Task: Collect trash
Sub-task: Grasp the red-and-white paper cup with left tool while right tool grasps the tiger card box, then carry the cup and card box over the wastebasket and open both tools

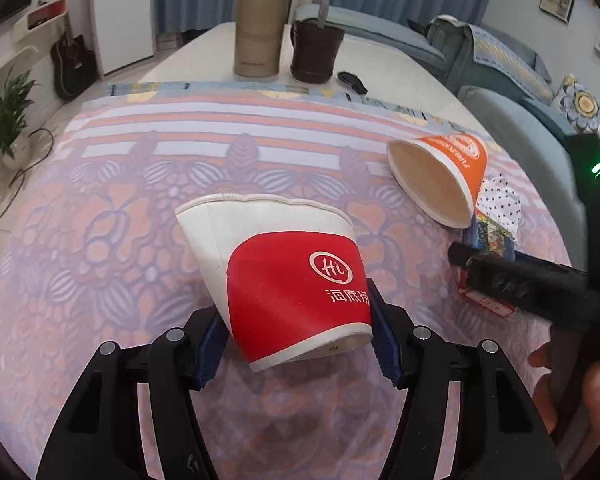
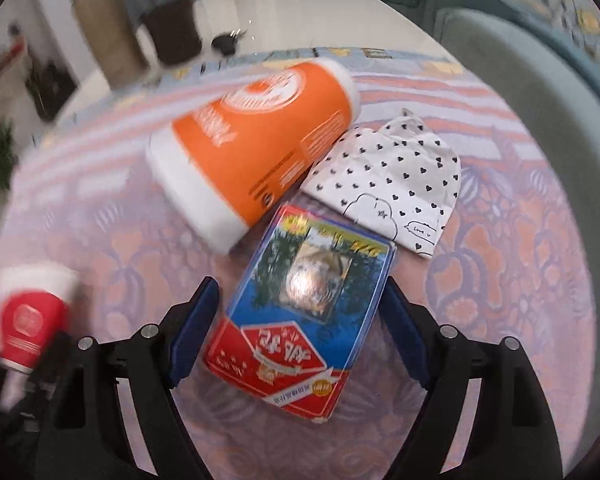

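Observation:
A red and white paper cup (image 1: 284, 280) sits between the blue pads of my left gripper (image 1: 296, 340), which is shut on its lower part; it also shows in the right wrist view (image 2: 28, 320). An orange paper cup (image 1: 440, 176) lies on its side on the patterned cloth (image 1: 120, 240); it also shows in the right wrist view (image 2: 256, 148). My right gripper (image 2: 300, 328) is open, its fingers on either side of a red and blue card packet (image 2: 300, 320). A white heart-print wrapper (image 2: 392, 176) lies just beyond the packet.
A tan thermos (image 1: 260, 20), a dark mug with a spoon (image 1: 316, 48) and a black key fob (image 1: 352, 82) stand at the table's far end. A teal sofa (image 1: 512, 80) runs along the right. A guitar (image 1: 72, 60) and plant (image 1: 4, 120) stand left.

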### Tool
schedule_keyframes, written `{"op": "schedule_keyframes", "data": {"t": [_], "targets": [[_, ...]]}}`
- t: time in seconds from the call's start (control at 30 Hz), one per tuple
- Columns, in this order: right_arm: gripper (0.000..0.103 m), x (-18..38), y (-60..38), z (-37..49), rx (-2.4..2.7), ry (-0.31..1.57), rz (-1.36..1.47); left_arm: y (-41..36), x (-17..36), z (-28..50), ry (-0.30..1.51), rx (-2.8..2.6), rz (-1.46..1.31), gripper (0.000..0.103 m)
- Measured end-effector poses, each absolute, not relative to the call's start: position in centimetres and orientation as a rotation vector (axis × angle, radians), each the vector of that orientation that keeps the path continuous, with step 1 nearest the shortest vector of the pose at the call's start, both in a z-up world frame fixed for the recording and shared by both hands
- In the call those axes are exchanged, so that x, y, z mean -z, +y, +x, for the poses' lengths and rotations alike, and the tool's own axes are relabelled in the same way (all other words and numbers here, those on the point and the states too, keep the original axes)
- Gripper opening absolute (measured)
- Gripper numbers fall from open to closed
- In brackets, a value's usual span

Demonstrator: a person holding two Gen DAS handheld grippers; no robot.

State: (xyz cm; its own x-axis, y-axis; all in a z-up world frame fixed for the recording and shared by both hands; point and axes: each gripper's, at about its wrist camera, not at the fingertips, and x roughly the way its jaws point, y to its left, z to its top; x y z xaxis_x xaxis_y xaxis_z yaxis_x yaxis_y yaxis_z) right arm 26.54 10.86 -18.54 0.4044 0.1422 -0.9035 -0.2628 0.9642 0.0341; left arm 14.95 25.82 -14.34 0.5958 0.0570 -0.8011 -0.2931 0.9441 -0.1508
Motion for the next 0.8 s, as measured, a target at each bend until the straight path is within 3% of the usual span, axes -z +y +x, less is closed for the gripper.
{"op": "schedule_keyframes", "data": {"t": [0.2, 0.43, 0.8], "targets": [[0.058, 17.7, 8.4, 24.2, -0.403, 1.151, -0.088, 24.5, 12.3, 13.7, 0.861, -0.163, -0.287, 0.059], [0.057, 15.2, 1.9, 20.8, -0.487, 1.094, 0.050, 19.6, 8.7, 13.3, 0.790, -0.054, -0.245, 0.059], [0.057, 6.3, -13.6, 18.6, -0.332, 0.830, 0.229, 7.8, 2.0, 14.2, 0.651, 0.170, -0.207, 0.059]]}}
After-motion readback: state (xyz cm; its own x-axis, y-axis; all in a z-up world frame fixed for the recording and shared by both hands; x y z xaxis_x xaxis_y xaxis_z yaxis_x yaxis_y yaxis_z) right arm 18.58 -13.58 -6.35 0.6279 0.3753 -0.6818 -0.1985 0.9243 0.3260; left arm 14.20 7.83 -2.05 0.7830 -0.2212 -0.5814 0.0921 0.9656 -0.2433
